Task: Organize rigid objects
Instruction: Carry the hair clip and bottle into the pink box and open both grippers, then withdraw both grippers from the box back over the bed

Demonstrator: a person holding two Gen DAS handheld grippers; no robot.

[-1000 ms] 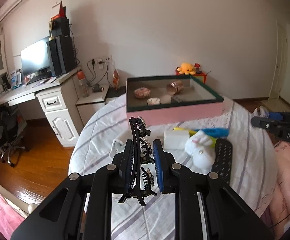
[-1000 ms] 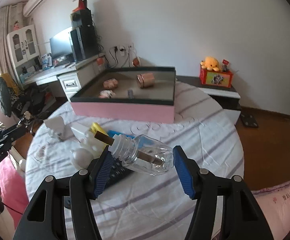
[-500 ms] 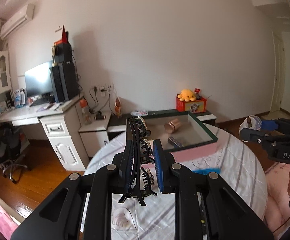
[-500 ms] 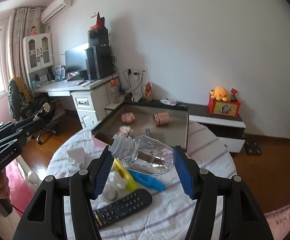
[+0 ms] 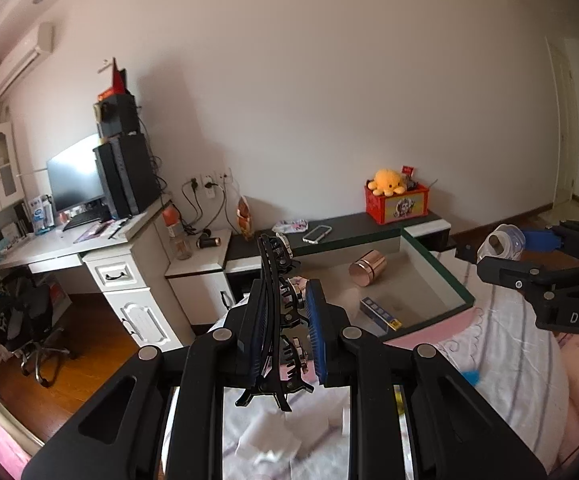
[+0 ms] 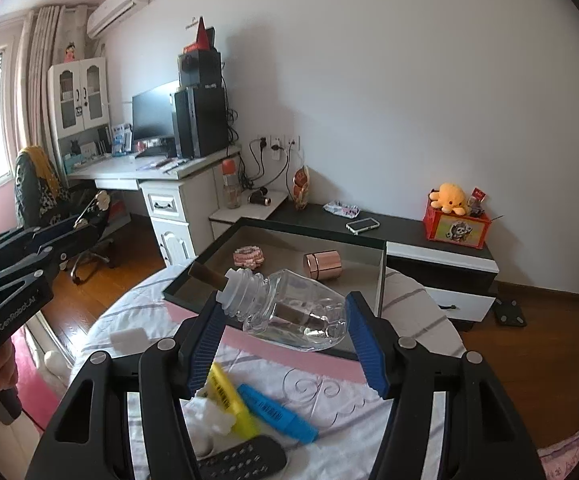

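My left gripper (image 5: pixel 285 340) is shut on a black hair claw clip (image 5: pixel 275 312), held above the near left part of the pink box (image 5: pixel 441 280). My right gripper (image 6: pixel 285 332) is shut on a clear glass bottle (image 6: pixel 293 308) with a brown stick in its neck, held over the near edge of the pink box (image 6: pixel 289 352). The right gripper also shows in the left wrist view (image 5: pixel 505 248) at the right. The box holds a copper tin (image 6: pixel 323 264), a pink round object (image 6: pixel 248 257) and a small blue packet (image 5: pixel 379 312).
On the striped tablecloth (image 6: pixel 329 400) lie a yellow marker (image 6: pixel 225 396), a blue marker (image 6: pixel 277 412), a black remote (image 6: pixel 241 460) and a white block (image 6: pixel 127 340). A desk (image 6: pixel 161 176) and low cabinet (image 6: pixel 429 248) stand behind the table.
Both grippers have risen and moved forward toward the box with their objects still held. The table items have dropped lower in both views.
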